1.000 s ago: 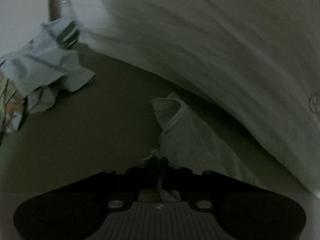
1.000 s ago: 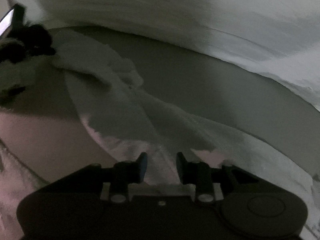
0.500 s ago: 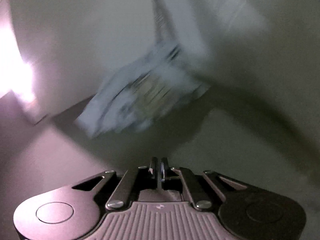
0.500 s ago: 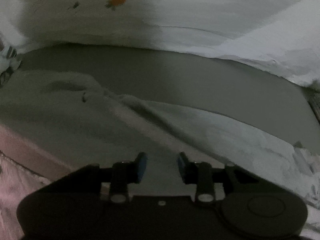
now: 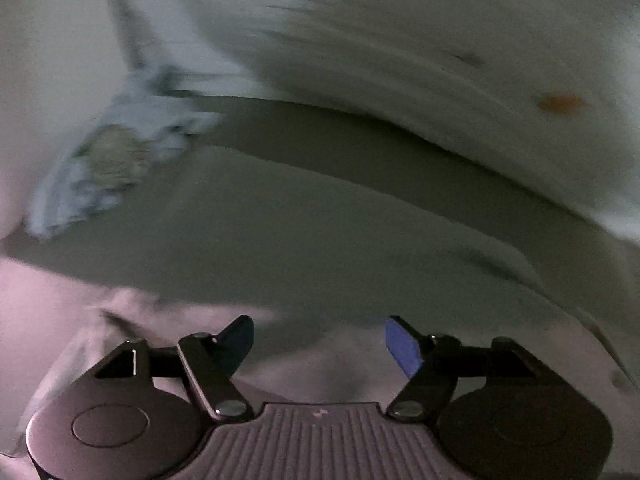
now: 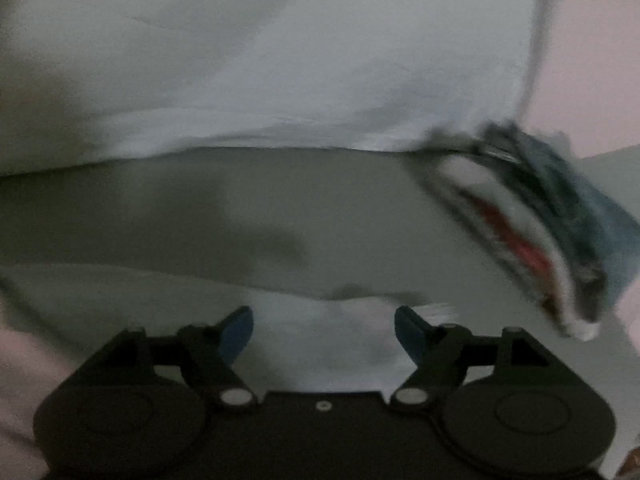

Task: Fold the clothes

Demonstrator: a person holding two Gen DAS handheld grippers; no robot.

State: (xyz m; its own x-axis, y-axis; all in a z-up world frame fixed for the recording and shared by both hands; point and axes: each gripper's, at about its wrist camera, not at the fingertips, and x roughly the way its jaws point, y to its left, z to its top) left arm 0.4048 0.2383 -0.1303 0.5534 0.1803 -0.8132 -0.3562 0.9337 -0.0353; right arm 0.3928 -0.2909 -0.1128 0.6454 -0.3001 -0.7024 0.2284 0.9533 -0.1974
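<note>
A crumpled blue garment (image 5: 116,152) lay far left. The pale cloth (image 6: 340,344) lay spread just before both tongs, left (image 5: 319,339) and right (image 6: 323,330), which gaped empty. Its near edge should probably be pinched evenly.

blue cloth heap (image 5: 116,156): motion-blurred | striped garment (image 6: 532,232): smeared, pattern unreadable | white bedding (image 6: 280,60): cut off above

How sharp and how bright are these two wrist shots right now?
Left wrist view: dim, greenish cast, motion blur streaks the white bedding and the blue garment; the left claw stays sharp. Right wrist view: equally dim, the striped garment smeared, the right claw crisp.
</note>
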